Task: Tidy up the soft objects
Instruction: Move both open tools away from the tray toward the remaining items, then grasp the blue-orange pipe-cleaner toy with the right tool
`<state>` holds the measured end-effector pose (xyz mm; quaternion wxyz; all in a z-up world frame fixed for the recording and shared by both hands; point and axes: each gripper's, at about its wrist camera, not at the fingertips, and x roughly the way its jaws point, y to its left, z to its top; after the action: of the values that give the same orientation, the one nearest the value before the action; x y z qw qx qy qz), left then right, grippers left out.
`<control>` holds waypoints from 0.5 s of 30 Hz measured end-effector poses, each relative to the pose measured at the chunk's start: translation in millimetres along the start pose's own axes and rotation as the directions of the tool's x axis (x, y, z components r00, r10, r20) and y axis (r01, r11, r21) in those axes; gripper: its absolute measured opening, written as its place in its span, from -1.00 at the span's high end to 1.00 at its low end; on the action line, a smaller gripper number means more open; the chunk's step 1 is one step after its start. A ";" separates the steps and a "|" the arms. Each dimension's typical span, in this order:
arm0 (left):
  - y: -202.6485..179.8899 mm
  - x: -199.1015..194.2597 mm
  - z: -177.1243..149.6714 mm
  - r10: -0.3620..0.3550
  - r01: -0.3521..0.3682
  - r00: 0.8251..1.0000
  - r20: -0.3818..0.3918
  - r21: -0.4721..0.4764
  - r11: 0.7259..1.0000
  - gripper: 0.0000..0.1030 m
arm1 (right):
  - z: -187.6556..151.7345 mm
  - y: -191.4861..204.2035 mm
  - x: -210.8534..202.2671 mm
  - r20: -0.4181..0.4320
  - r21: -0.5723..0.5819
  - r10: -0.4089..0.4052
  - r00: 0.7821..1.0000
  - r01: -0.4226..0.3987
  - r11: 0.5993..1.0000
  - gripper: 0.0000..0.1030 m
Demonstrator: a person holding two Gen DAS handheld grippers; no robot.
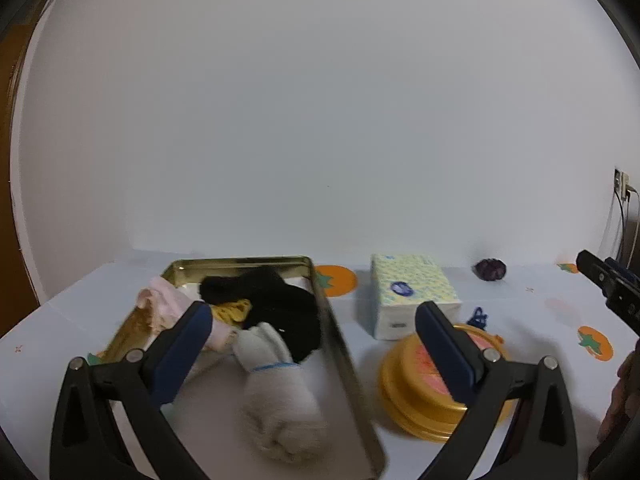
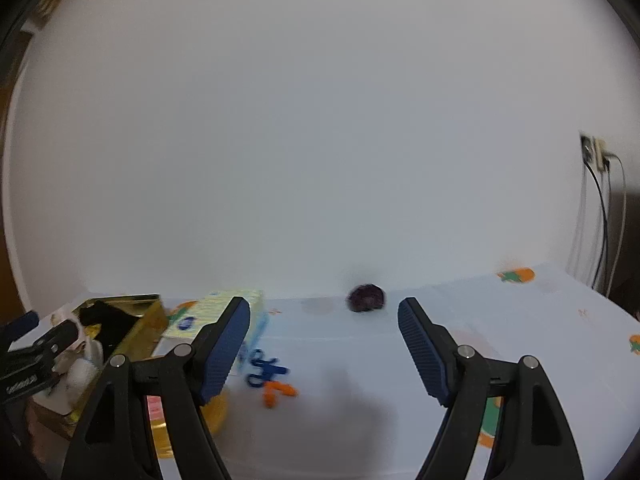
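A gold rectangular tin [image 1: 332, 320] holds several soft items: a black sock [image 1: 280, 296], a pink cloth [image 1: 164, 304], a yellow piece [image 1: 232, 312] and a rolled white sock [image 1: 276, 392]. My left gripper [image 1: 312, 320] hovers open over the tin with nothing pressed between its fingers. A dark purple scrunchie [image 2: 367, 298] lies far back by the wall. My right gripper [image 2: 324, 312] is open and empty in front of it. A blue hair tie [image 2: 264, 368] and an orange one [image 2: 278, 392] lie on the table near its left finger.
A tissue pack [image 1: 412, 292] stands right of the tin, with a round gold tin [image 1: 440, 392] in front of it. The white tablecloth [image 2: 520, 320] has orange fruit prints. Cables and a socket [image 2: 596, 152] are on the wall at right.
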<state>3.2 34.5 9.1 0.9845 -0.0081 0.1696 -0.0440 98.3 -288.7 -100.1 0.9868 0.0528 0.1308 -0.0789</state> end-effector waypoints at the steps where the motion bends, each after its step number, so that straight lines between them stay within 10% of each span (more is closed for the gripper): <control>1: -3.5 -0.1 -0.3 -0.008 0.008 1.000 -0.006 -0.005 1.000 -0.99 | 0.7 -4.9 1.2 -0.007 0.007 -0.007 1.000 0.007 1.000 -0.52; 12: -72.3 -7.3 -7.1 -0.154 0.157 0.985 -0.074 0.038 0.987 -0.99 | -1.9 -16.5 53.6 -0.263 0.022 0.133 0.956 -0.132 0.991 -0.48; 15: -77.2 -12.8 -7.2 -0.149 0.153 0.987 -0.058 0.061 0.986 -0.99 | -8.5 -2.5 80.4 -0.391 0.000 0.201 0.898 -0.218 0.976 0.12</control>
<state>-17.7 -41.2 9.0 0.9732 0.0123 0.1931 -0.1242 172.4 -301.5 -129.9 0.9449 0.0596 0.3192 0.0426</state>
